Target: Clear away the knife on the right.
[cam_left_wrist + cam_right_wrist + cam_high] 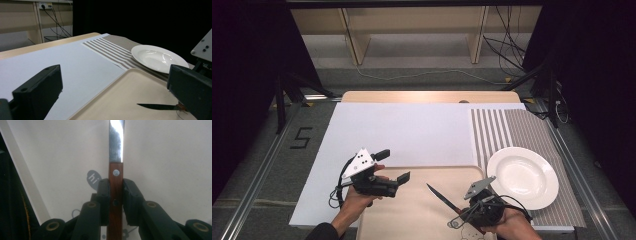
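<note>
A knife (438,194) with a wooden handle and steel blade hangs just over the beige tray (412,220), blade pointing up-left. My right gripper (462,210) is shut on its handle. In the right gripper view the gripper (115,195) clamps the brown handle from both sides while the blade (116,140) runs up over the tray. My left gripper (393,166) stands open and empty over the tray's top left corner. In the left gripper view its fingers (37,92) are wide apart, with the knife's blade (157,107) low between them over the tray (130,92).
A white deep plate (522,177) rests on a striped placemat (512,130) at the right, also seen as the plate (157,57) beyond the tray. A white sheet (402,130) covers the table's middle. Cables and shelf legs stand beyond the far edge.
</note>
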The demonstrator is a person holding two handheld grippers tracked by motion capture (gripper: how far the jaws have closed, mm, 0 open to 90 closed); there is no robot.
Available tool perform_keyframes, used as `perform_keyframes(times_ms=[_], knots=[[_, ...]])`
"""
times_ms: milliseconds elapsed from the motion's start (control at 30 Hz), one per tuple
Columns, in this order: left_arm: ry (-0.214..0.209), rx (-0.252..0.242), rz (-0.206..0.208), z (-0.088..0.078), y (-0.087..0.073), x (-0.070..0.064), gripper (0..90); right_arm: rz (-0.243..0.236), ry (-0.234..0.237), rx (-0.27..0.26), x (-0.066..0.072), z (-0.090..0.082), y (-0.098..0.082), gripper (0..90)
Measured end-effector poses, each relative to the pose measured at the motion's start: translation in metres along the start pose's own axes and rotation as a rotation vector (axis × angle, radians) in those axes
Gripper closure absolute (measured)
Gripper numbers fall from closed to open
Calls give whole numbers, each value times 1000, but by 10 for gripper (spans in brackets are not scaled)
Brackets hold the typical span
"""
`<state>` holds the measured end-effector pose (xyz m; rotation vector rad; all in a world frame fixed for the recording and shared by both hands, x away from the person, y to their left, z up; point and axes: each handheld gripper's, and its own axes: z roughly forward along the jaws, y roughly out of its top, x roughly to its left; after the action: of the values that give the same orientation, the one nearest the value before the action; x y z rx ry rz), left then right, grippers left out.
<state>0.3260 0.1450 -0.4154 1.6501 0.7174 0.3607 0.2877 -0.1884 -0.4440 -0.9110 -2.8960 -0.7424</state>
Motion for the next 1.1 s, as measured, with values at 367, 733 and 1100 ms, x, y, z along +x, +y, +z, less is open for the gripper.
perform_keyframes(times_ms=[367, 733, 1100], knots=[[-1, -1, -1, 0, 0, 0, 0, 11, 9, 62, 4, 9, -2, 775], [-1, 1, 1, 0, 0, 0, 0, -11, -6, 126, 8, 15, -3, 774], [-2, 2, 1, 1, 0, 0, 0, -34, 6, 82, 12, 8, 2, 574]])
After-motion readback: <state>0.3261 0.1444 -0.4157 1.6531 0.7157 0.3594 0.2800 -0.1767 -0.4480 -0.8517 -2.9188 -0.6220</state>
